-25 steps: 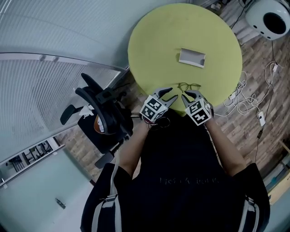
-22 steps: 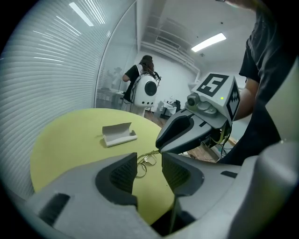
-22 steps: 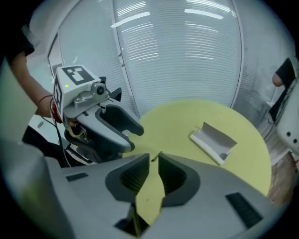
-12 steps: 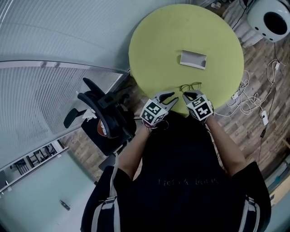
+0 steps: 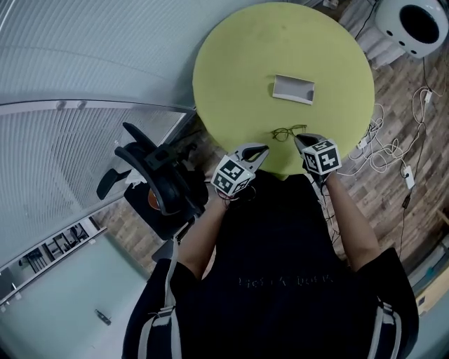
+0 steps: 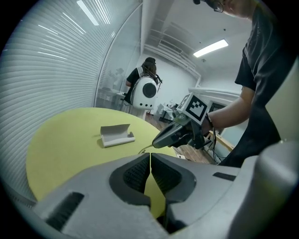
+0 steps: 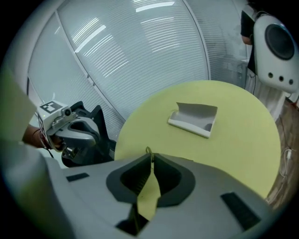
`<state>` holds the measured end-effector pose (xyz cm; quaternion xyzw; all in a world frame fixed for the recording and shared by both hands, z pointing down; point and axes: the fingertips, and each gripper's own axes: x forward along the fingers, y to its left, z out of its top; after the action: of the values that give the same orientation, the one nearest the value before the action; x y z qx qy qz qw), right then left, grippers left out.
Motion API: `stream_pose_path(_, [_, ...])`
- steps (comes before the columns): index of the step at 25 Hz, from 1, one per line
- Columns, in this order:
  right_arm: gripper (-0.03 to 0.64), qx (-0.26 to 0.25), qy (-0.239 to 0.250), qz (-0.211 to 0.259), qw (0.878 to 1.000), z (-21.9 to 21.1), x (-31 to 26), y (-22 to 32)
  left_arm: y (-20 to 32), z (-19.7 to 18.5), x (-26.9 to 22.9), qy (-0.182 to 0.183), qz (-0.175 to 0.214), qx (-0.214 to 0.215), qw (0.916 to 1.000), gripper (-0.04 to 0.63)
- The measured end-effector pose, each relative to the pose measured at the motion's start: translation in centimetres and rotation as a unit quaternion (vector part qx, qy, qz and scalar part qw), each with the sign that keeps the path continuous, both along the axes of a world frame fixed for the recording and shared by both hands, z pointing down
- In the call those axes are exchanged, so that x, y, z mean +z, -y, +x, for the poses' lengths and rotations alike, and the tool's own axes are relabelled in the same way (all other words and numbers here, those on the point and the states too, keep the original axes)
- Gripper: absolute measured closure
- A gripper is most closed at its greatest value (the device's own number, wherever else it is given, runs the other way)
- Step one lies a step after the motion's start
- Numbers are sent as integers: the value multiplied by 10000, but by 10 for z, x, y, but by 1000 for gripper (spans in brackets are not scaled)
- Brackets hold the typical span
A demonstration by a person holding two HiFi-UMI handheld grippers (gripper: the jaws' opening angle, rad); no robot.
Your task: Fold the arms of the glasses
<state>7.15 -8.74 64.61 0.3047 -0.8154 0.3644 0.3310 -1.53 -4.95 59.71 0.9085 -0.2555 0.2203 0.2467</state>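
Thin dark-rimmed glasses (image 5: pixel 286 132) lie near the front edge of the round yellow-green table (image 5: pixel 238 63). My right gripper (image 5: pixel 299 139) is at their right end, shut on one thin arm. In the right gripper view that arm (image 7: pixel 148 151) pokes out between the closed tips of the right gripper (image 7: pixel 151 158). My left gripper (image 5: pixel 263 148) hovers just left of the glasses at the table's rim, shut with nothing in it. In the left gripper view its jaws (image 6: pixel 150 155) meet, and the right gripper (image 6: pixel 174 134) is ahead.
A grey open glasses case (image 5: pixel 293 88) lies at the table's middle. A black office chair (image 5: pixel 158 175) stands left of the table. A white round device (image 5: pixel 419 21) and loose cables (image 5: pixel 393 165) are on the wood floor to the right.
My left gripper's jaws have closed from wide open. My right gripper has slid to the right and rolled, still holding the glasses arm.
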Motion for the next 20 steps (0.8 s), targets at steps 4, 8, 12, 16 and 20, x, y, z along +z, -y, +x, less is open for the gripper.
stream_pose_path(4, [577, 195, -110, -209, 9995, 18, 22, 9, -5, -1, 3, 116, -88, -23, 9999, 571])
stream_pose_path(8, [577, 460, -67, -529, 9975, 35, 45, 13, -5, 0, 5, 207, -132, -103, 9996, 571])
stream_pose_path(12, [577, 537, -269, -678, 9959, 46, 64, 14, -3, -3, 8, 293, -182, -243, 9991, 571])
stream_pose_path(16, [577, 571, -483, -749, 9944, 52, 80, 13, -4, -6, 10, 282, -244, -325, 9988, 571])
stream_pose_path(20, [577, 553, -476, -808, 9941, 50, 90, 13, -6, -11, 13, 264, -347, -458, 9980, 571])
